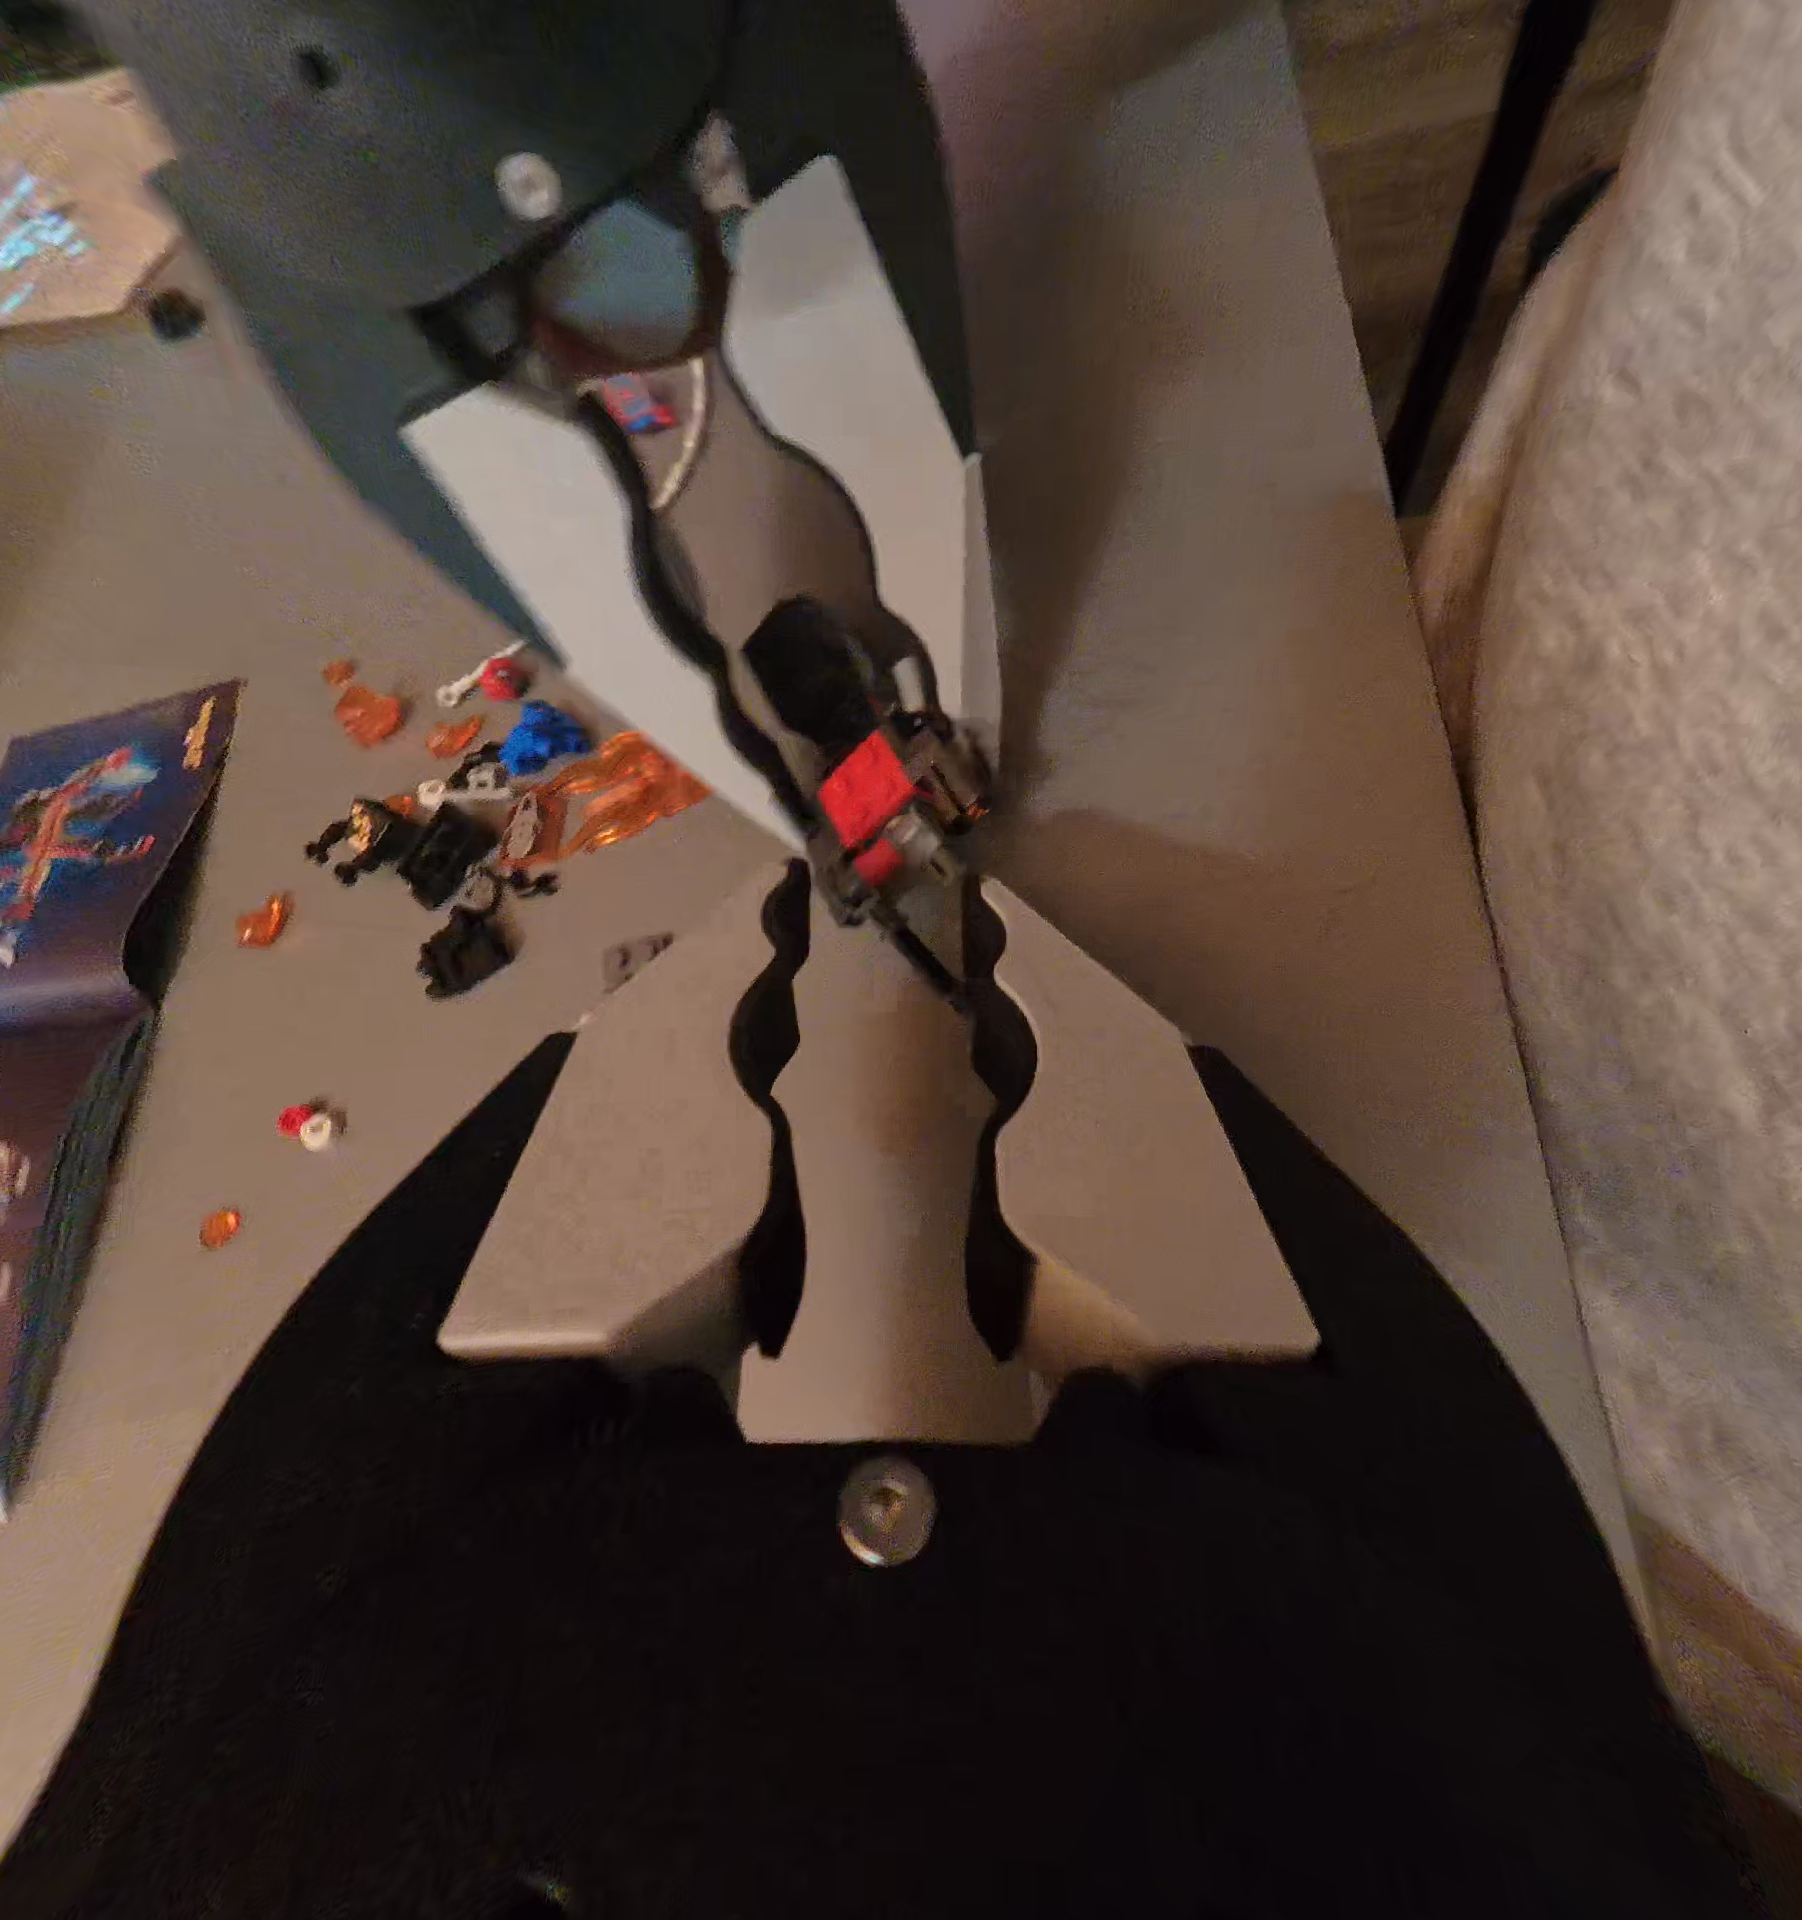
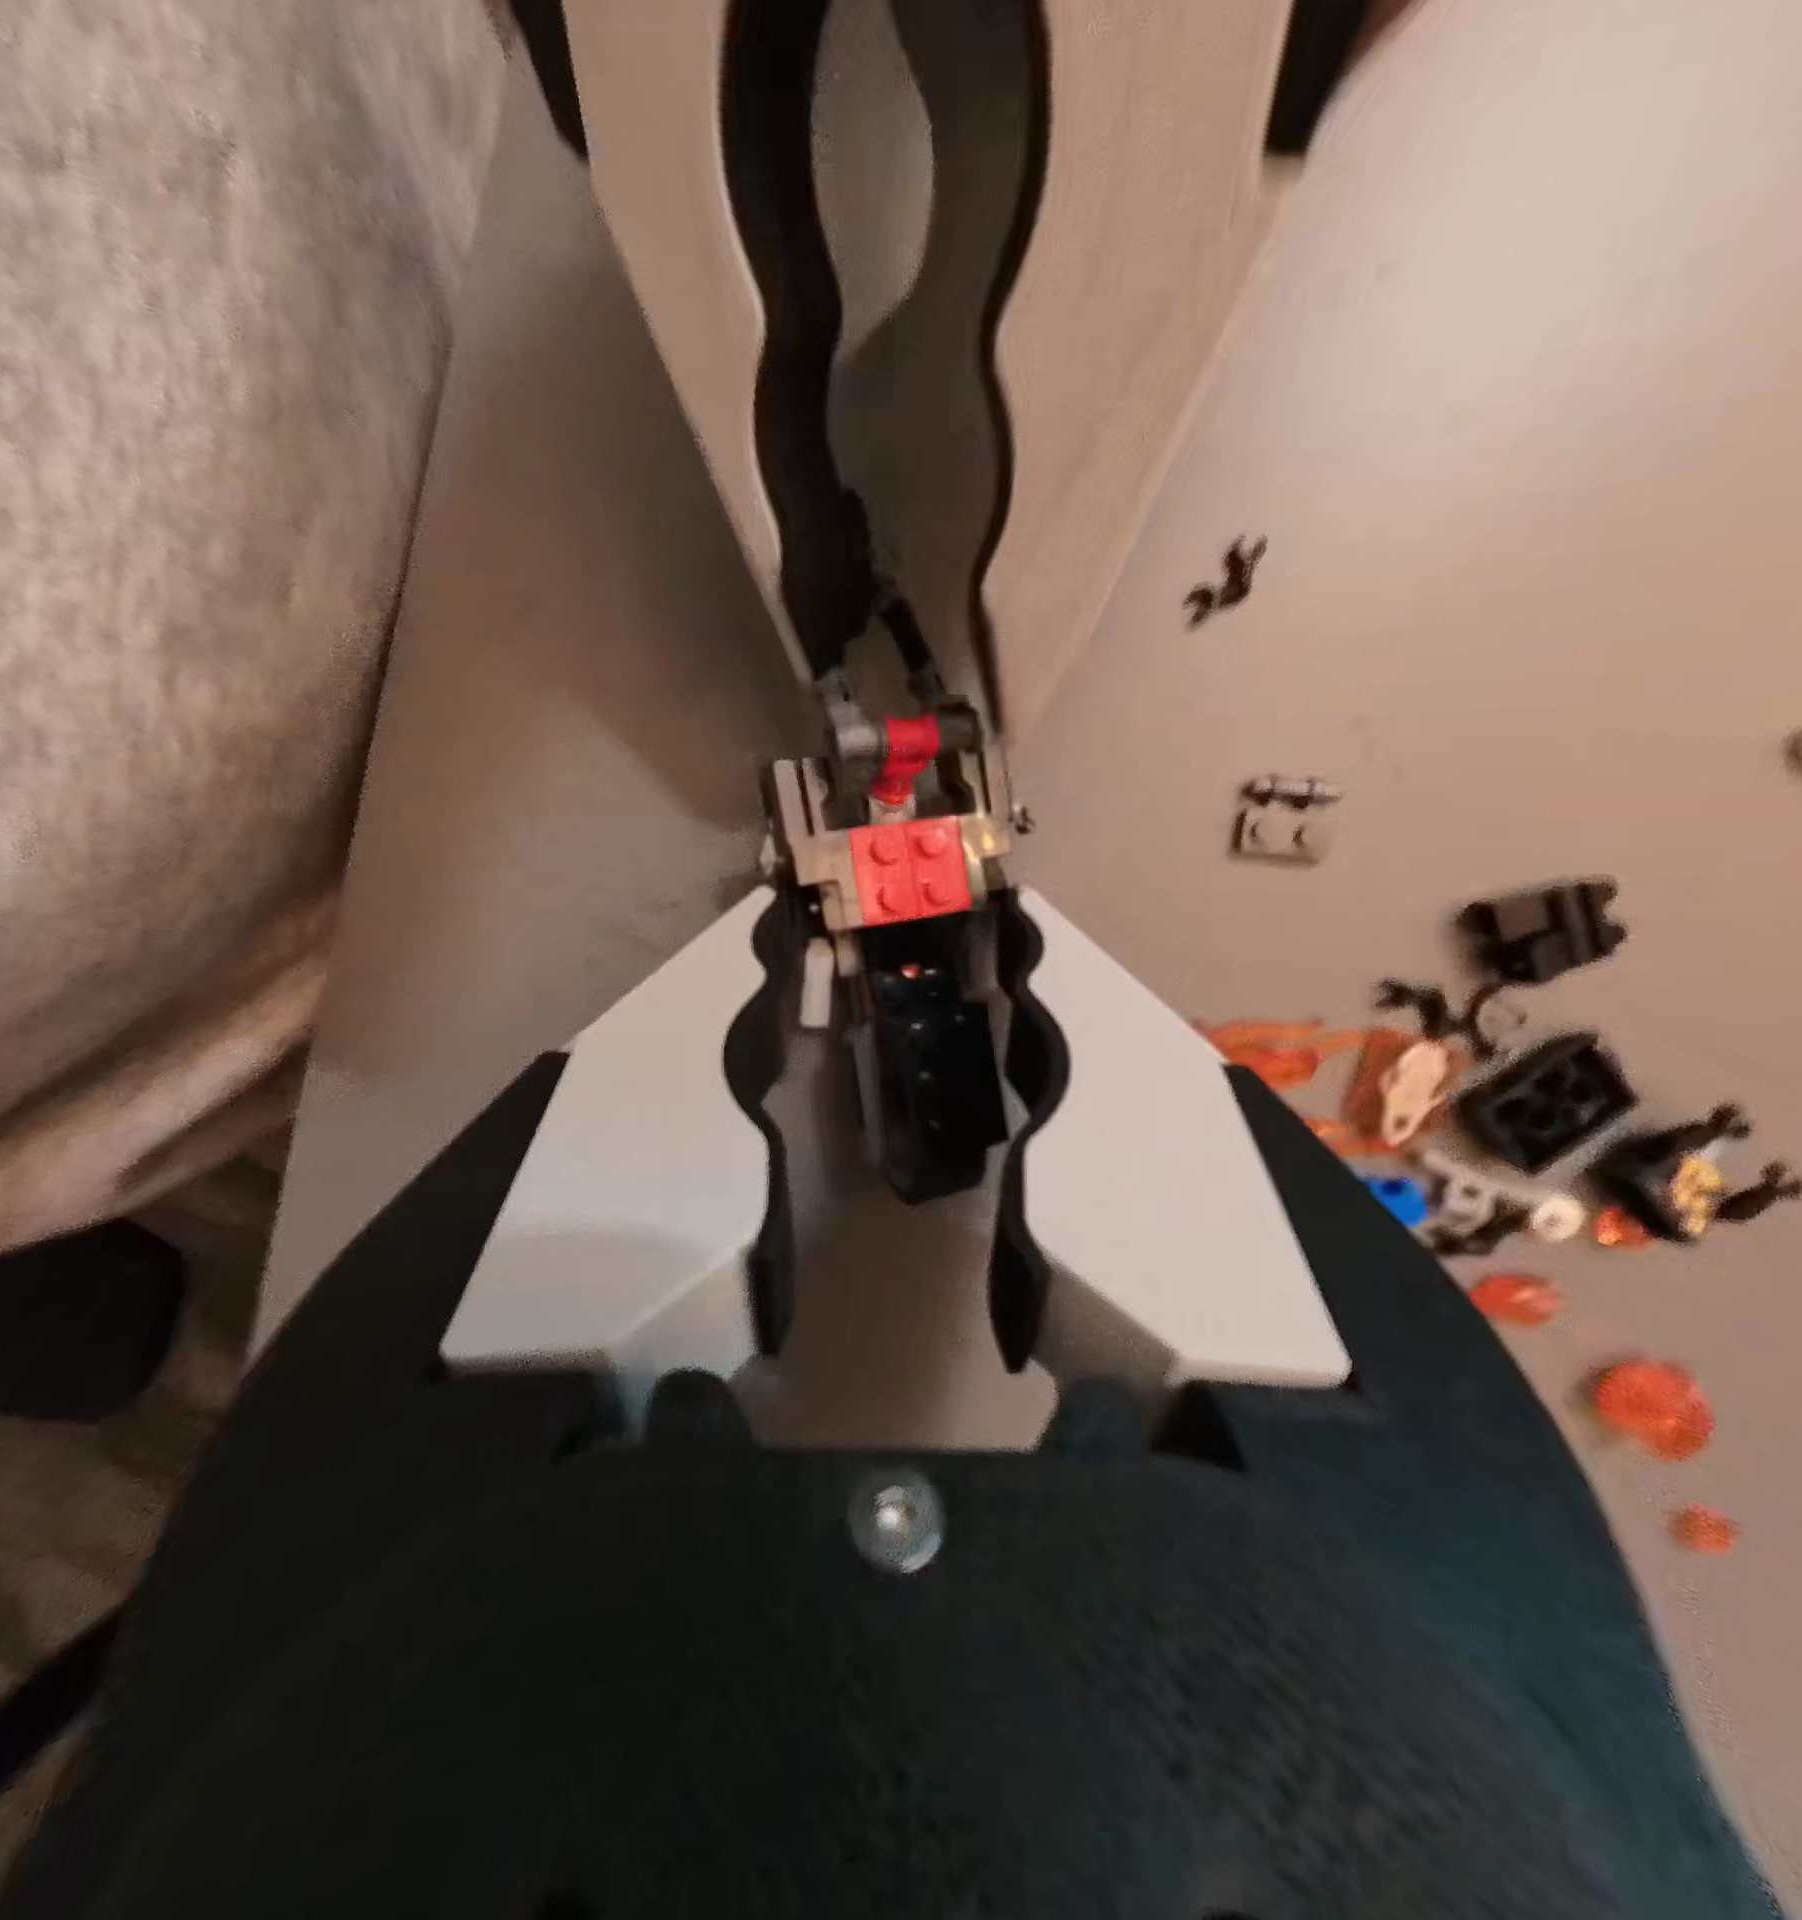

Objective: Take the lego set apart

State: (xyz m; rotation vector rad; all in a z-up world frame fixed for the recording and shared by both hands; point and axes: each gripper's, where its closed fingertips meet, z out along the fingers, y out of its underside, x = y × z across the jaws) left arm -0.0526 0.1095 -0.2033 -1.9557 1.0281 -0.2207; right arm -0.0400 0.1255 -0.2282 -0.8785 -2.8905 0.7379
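A small lego model (image 1: 869,795) of red, grey and black pieces hangs in the air between my two grippers, which face each other tip to tip. My left gripper (image 1: 881,894) is shut on the model's thin grey and black end. In the right wrist view the model (image 2: 902,857) shows its red studded plate on top. My right gripper (image 2: 897,914) is shut on the model's black block, which lies between its fingers. The left gripper (image 2: 902,696) comes in from above in that view.
Loose pieces (image 1: 481,821) lie on the grey table (image 1: 305,499): orange flame parts, a blue piece, black bricks and a dark minifigure, which also show in the right wrist view (image 2: 1541,1122). An instruction booklet (image 1: 55,935) lies at the left. A person's grey fabric (image 1: 1655,727) is close by. My two grippers' fingertips are within a few centimetres of each other.
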